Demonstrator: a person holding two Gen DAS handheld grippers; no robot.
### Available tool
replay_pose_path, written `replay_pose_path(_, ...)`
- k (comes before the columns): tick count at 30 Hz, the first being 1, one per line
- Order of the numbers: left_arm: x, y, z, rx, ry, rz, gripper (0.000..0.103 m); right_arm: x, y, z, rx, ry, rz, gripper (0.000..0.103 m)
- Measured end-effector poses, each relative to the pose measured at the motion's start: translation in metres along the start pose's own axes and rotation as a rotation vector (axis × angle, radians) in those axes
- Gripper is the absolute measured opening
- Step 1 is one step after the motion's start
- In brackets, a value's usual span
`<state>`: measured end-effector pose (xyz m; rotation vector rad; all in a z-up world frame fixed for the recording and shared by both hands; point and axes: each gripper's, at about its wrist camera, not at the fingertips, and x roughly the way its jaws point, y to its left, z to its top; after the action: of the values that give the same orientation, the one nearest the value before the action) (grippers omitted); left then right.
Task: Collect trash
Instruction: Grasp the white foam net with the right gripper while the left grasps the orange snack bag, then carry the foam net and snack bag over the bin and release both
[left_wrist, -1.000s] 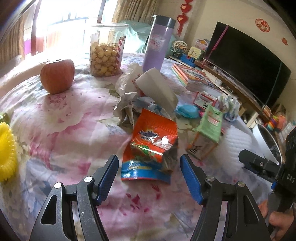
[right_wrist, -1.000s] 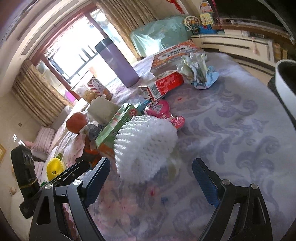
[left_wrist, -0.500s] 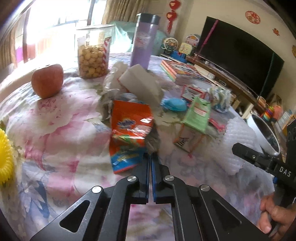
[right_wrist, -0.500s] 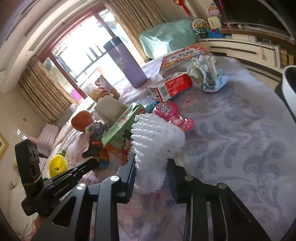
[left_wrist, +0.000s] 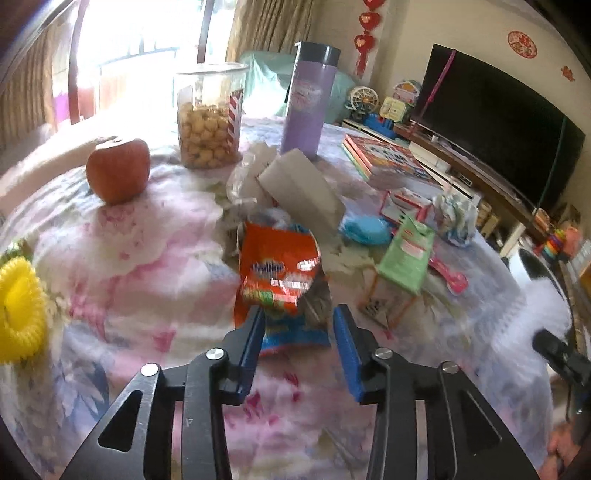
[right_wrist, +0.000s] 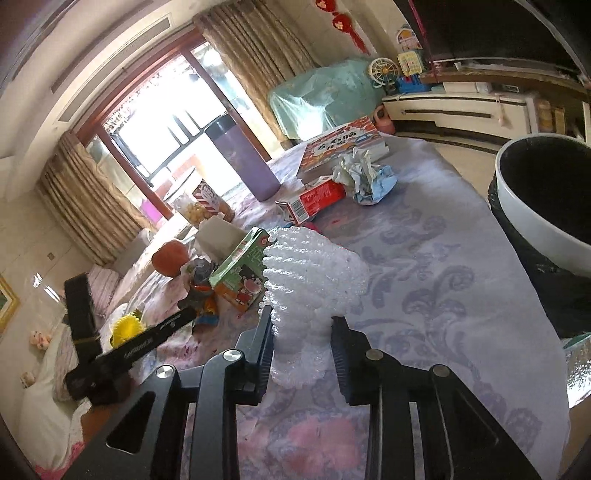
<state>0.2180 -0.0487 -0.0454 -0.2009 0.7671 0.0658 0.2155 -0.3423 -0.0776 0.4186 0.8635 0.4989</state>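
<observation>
An orange snack wrapper (left_wrist: 279, 266) lies crumpled on the flowered tablecloth (left_wrist: 155, 258). My left gripper (left_wrist: 298, 332) is opening. The wrapper's near end sits between its blue pads (left_wrist: 255, 332), which do not visibly squeeze it. My right gripper (right_wrist: 302, 332) is shut on a white foam fruit net (right_wrist: 314, 266) and holds it up off the cloth. To the right stands a white bin with a black liner (right_wrist: 535, 206). In the left wrist view the net is a white blur (left_wrist: 543, 295) at the right edge.
More litter lies mid-table: a green carton (left_wrist: 404, 254), a red box (right_wrist: 317, 199), crumpled paper (right_wrist: 364, 177) and a grey pack (left_wrist: 299, 188). An apple (left_wrist: 118, 170), snack jar (left_wrist: 208, 118), purple tumbler (left_wrist: 310, 96), books (left_wrist: 384, 158) and yellow ring (left_wrist: 18, 314) stand around.
My left jaws snapped shut just short of the wrapper, then parted again around its near end. My right jaws closed on the foam net and carried it up and toward the bin.
</observation>
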Motion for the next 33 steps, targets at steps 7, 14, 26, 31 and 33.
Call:
replay_pose_path(7,0.024,0.003,0.005,-0.001,0.025,0.000,0.001,0.000,-0.003,-0.002,0.004,-0.003,-0.011,0.029)
replay_pose_path(14,-0.001,0.001,-0.007,0.019,-0.010,-0.053,0.000,-0.015,-0.011,-0.004,0.009,-0.027,-0.025,0.029)
replay_pose_path(26,-0.040,-0.051,-0.031,0.131,-0.009,-0.213,0.000,-0.043,-0.031,-0.007,0.038,-0.065,-0.057,0.029)
replay_pose_path(31,-0.040,-0.083,-0.032,0.174,0.006,-0.275,0.000,-0.057,-0.046,-0.004,0.062,-0.089,-0.086,0.029)
replay_pose_path(33,-0.038,-0.093,-0.031,0.189,0.009,-0.295,0.000,-0.062,-0.051,-0.003,0.067,-0.096,-0.097,0.029)
